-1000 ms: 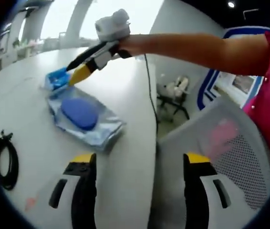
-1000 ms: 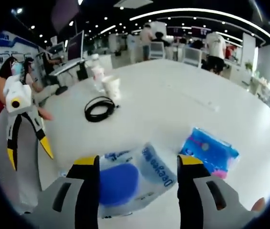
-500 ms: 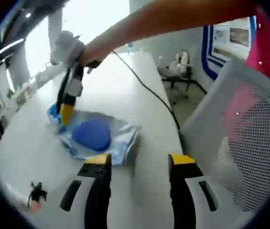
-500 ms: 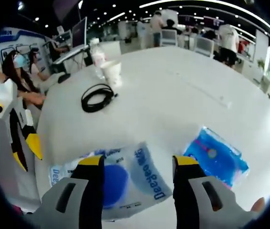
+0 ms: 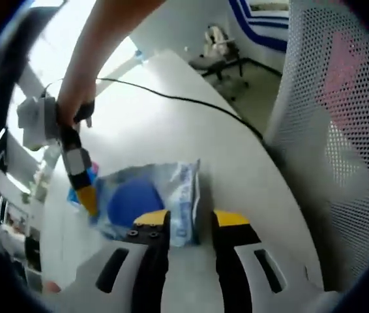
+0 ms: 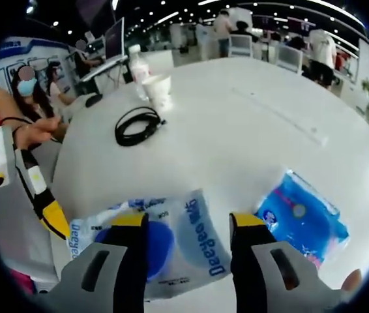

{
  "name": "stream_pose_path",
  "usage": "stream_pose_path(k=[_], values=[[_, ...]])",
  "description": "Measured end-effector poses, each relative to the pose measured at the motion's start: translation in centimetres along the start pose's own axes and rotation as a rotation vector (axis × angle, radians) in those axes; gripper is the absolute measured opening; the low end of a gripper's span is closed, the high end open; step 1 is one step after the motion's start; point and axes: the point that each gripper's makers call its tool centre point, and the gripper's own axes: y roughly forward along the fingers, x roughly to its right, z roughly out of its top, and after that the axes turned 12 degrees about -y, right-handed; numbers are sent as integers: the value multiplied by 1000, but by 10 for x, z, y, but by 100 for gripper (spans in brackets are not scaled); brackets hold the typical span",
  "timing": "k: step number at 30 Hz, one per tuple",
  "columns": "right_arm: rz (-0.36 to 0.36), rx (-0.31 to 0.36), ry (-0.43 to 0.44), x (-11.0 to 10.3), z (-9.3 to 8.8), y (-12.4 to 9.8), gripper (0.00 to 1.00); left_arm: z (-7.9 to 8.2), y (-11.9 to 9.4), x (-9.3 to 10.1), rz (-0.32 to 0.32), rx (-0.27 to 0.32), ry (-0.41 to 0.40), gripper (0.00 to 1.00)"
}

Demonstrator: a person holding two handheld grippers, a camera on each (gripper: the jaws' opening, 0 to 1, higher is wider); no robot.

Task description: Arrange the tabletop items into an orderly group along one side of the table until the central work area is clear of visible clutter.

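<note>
Left claw (image 5: 188, 225): jaws a narrow gap apart, holding nothing, tips just short of the near edge of the clear plastic bag (image 5: 171, 189). It also appears at the left of the right gripper view (image 6: 53, 218), close to the bag's corner.

Clear plastic bag (image 6: 194, 238): flat on the white worktop (image 5: 191, 137), printed "Deegee", with a blue oval pad (image 5: 132, 201) inside; it lies near the worktop edge, under the right claw.

Right claw (image 6: 188, 222): jaws well apart, empty, poised above the bag; seen from the left gripper view (image 5: 88, 195), its yellow tip sits at the bag's far side.

Blue tissue pack (image 6: 304, 216): flat on the worktop, just beside the bag.

Black cable coil (image 6: 139, 125): farther in, well apart from the bag.

Paper cup (image 6: 158, 91) and bottle (image 6: 139, 64): beyond the coil.

Black cord (image 5: 171, 98): trailing across the worktop.

Mesh chair back (image 5: 341, 130): beside the worktop edge.
</note>
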Motion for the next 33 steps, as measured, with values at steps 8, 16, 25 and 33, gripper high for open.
stream_pose_path(k=[8, 16, 25, 33], values=[[47, -41, -6, -4, -8, 5, 43, -6, 5, -14, -3, 7, -140, 17], [48, -65, 18, 6, -10, 7, 32, -9, 6, -11, -20, 5, -173, 10], [24, -138, 41, 15, -21, 2, 7, -16, 0, -16, -14, -6, -190, 2], [8, -151, 69, 17, -23, -3, 3, -23, -13, -29, 13, -7, -200, 1]])
